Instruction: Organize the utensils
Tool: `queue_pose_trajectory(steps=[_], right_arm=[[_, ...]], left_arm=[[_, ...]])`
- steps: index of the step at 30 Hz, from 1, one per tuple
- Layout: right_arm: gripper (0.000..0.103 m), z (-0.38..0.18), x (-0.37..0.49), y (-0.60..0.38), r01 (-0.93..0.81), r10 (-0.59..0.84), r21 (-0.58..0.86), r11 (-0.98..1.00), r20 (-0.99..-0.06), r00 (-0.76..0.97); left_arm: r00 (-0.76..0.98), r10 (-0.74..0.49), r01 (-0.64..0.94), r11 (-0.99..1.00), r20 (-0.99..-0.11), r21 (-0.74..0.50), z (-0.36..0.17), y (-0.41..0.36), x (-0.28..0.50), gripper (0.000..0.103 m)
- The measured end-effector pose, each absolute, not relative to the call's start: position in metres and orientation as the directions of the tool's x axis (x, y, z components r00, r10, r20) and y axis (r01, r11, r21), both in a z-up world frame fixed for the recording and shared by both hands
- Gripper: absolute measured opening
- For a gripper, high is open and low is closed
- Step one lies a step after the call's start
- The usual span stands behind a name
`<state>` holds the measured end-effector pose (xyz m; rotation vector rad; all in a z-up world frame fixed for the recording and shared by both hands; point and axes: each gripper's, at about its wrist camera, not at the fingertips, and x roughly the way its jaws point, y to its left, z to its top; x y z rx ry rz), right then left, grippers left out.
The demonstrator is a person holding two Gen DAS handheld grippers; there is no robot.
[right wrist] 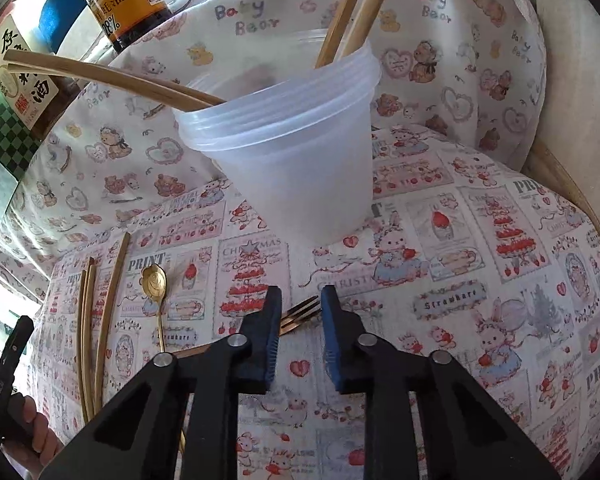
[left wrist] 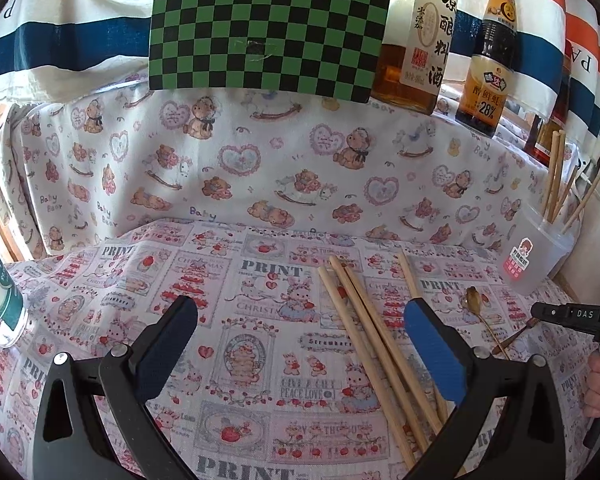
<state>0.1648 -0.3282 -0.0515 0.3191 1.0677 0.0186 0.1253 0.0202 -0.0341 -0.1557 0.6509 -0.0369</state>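
- The right gripper (right wrist: 301, 294) stands narrow, its jaws only slightly apart; the tines of the gold fork (right wrist: 302, 311) lie in the gap at the tips, with the handle running off toward 8 o'clock under the left-hand finger; I cannot tell whether the pads are pressing on it yet.
- The left gripper (left wrist: 300, 308) is wide and holds nothing; the loose chopsticks (left wrist: 376, 340) lie on the printed cloth (left wrist: 240, 280), fanned just inside its 3 o'clock finger.
- To do the fork pick well, I judge that the grip should sit on the neck or handle, not across the tines; the fork lies flat and thin, so the tips must reach the cloth before the squeeze; then lift it level and stand it in the plastic cup (right wrist: 300, 168) at 12 o'clock, clear of the chopsticks already leaning there (right wrist: 340, 20).
- Risk: a pinch on the tine ends may let the fork swing or slip.
- Only the right wrist view shows the fork tines and the cup's open mouth; it also shows the gold spoon (right wrist: 155, 280) at 10 o'clock.
- Only the left wrist view shows the cup's sticker side, at 3 o'clock, the bottles (left wrist: 486, 60) at 1 o'clock, and the checkered board (left wrist: 268, 28) at 12 o'clock.
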Motion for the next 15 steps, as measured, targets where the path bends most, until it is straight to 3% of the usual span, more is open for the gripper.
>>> queue_pose_trajectory(steps=[4, 10, 13, 15], right_arm=[[0.008, -0.054, 0.165, -0.331, 0.122, 0.289, 0.382, 0.916, -0.840, 0.459], [0.004, -0.016, 0.149, -0.327, 0.061, 0.270, 0.383, 0.922, -0.745, 0.610], [0.003, 0.015, 0.131, -0.318, 0.020, 0.191, 0.301, 0.954, -0.654, 0.732], [0.003, 0.037, 0.114, -0.306, 0.028, 0.070, 0.162, 0.986, -0.570, 0.819]], left_arm=[[0.801, -0.100, 0.004, 0.987, -0.591, -0.162, -0.032, 0.018, 0.122, 0.102], [0.809, -0.094, 0.012, 0.990, -0.581, -0.143, -0.030, 0.013, 0.119, 0.102], [0.813, -0.093, 0.009, 0.989, -0.574, -0.148, -0.028, 0.014, 0.118, 0.102], [0.815, -0.085, -0.001, 0.989, -0.574, -0.148, -0.026, 0.015, 0.117, 0.102]])
